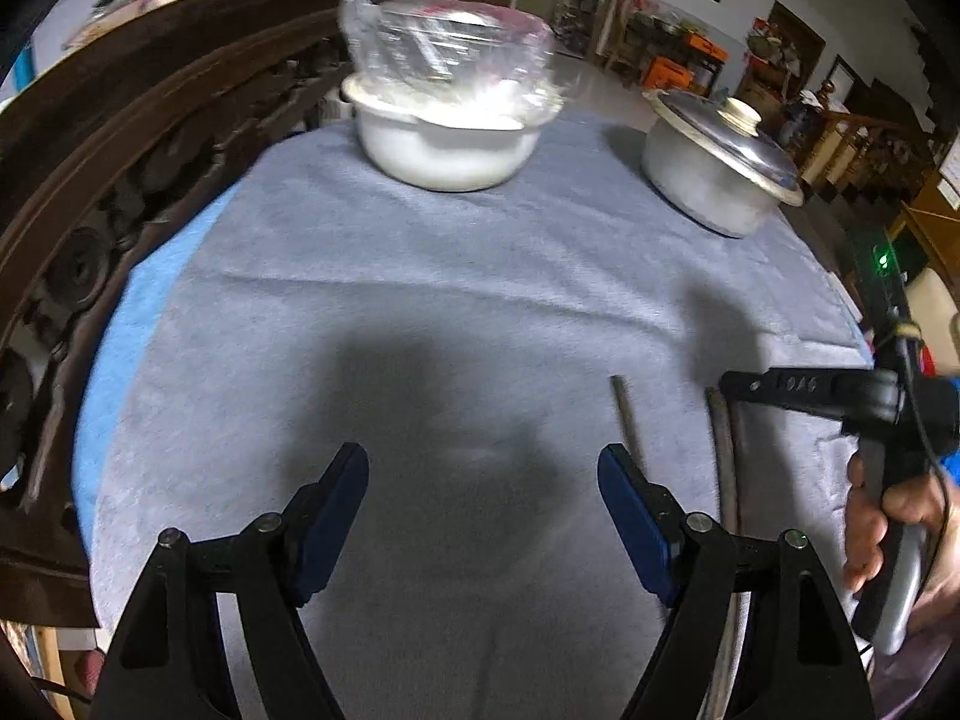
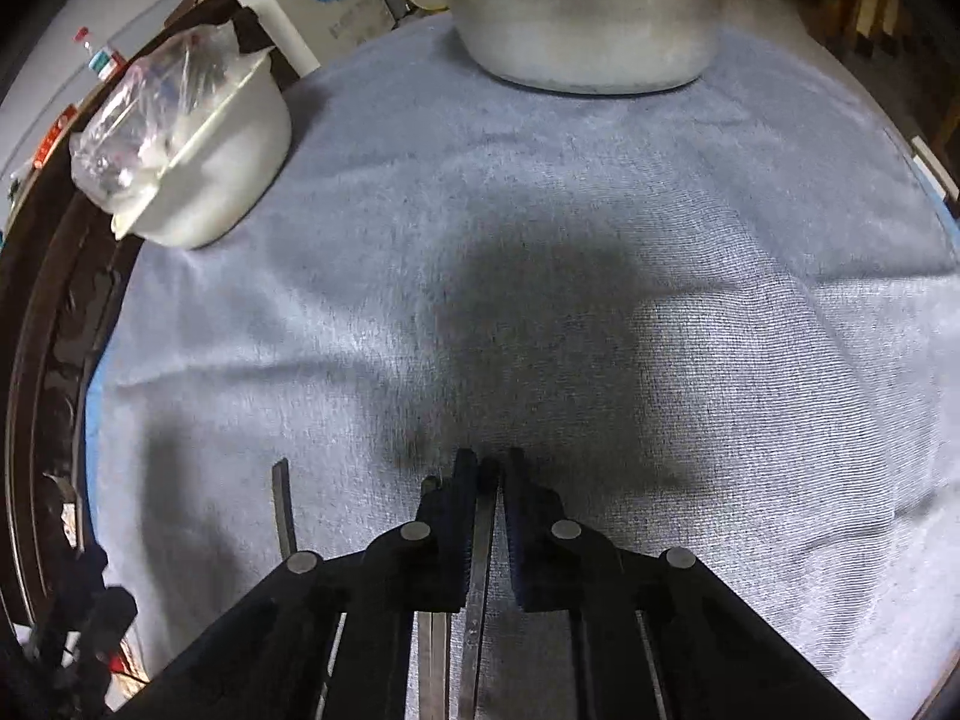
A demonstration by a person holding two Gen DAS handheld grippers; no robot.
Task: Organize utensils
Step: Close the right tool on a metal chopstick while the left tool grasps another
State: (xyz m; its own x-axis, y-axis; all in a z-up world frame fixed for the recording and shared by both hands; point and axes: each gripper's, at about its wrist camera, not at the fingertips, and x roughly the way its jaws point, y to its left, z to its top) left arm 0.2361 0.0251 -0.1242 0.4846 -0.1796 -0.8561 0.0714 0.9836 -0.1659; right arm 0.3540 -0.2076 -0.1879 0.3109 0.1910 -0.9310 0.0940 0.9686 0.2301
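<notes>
right gripper (image 2: 485,468) clamped on a thin metal utensil handle (image 2: 480,570) low over the towel, left gripper (image 1: 483,474) spread wide and empty.

largest first: grey-blue terry towel (image 2: 600,228) covers the round table, soft and wrinkled, so flat pieces sink into the nap. behind it sit a lidded aluminium pot (image 1: 714,174) and a white pot (image 1: 444,150) with a crinkly clear plastic bag (image 1: 444,48) on top. smallest: slim flat metal strips, one loose utensil (image 2: 283,510) lying just left of the clamped one. judging by shape, they are light, stiff and slick; gripping mid-handle across the flat faces looks safest against twisting.
</notes>
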